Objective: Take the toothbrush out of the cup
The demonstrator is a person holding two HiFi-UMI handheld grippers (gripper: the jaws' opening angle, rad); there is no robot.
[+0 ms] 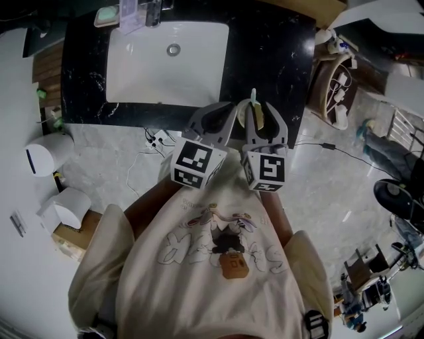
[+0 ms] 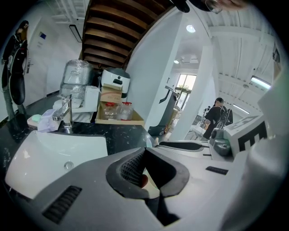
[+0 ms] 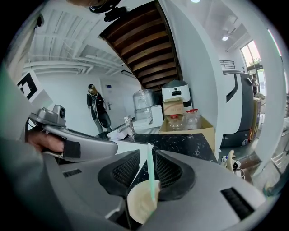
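A cream cup sits between the jaws of my right gripper, which is shut on it. A pale green toothbrush stands upright in the cup, its top rising between the pads. From the head view the cup and toothbrush hang at the front edge of the black counter, held in the right gripper. My left gripper is just left of it, jaws together and holding nothing. In its own view the left gripper has its tips meeting.
A white sink with a faucet and a soap dish is set in the counter. A cardboard box of jars stands at the counter's end. White appliances and cables lie on the floor.
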